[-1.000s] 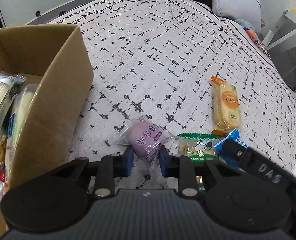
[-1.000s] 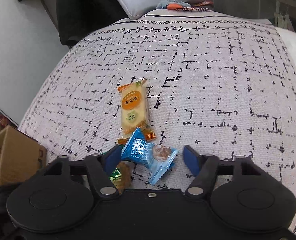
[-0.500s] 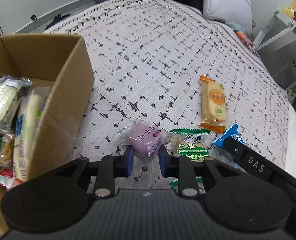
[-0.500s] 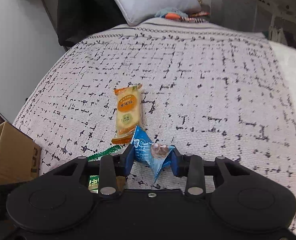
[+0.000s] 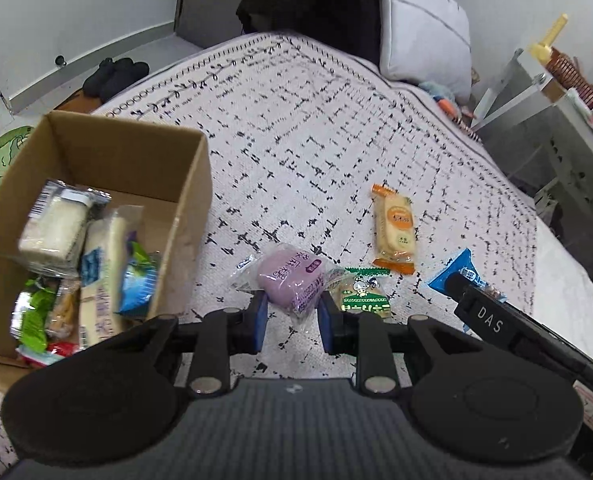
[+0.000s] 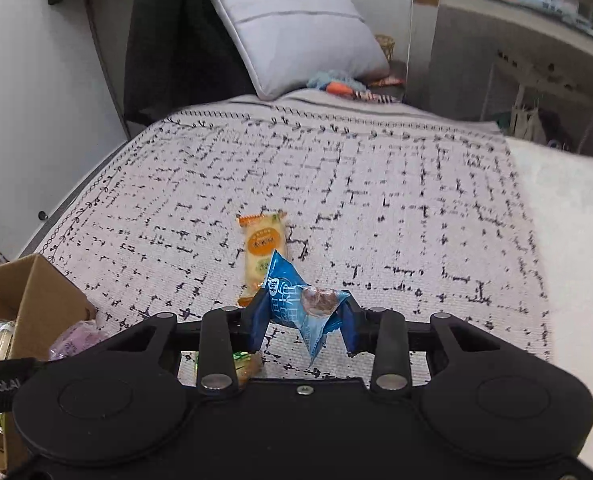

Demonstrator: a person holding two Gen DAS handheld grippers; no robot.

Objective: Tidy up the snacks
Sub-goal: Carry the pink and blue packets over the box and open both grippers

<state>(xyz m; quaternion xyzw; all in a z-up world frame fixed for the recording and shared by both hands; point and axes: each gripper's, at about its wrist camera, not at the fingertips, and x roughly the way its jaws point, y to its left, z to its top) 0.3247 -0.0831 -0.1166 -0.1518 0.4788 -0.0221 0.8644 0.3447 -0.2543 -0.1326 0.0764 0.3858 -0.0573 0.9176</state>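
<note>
Left wrist view: the left gripper [image 5: 289,317] has its fingers pinched on a purple bun [image 5: 290,281] above the bed [image 5: 296,140]; the cardboard box [image 5: 184,208] sits just to their left, nearer this hand.

Right wrist view: the right gripper [image 6: 304,325] clamps a blue packet [image 6: 302,306], its long axis tilted, with the box far left.

left claw [image 5: 289,315] gripping purple snack [image 5: 290,282], cardboard box [image 5: 184,216] beside

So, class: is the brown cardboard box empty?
No: the brown cardboard box already holds several wrapped snacks, including a white cake packet.
</note>
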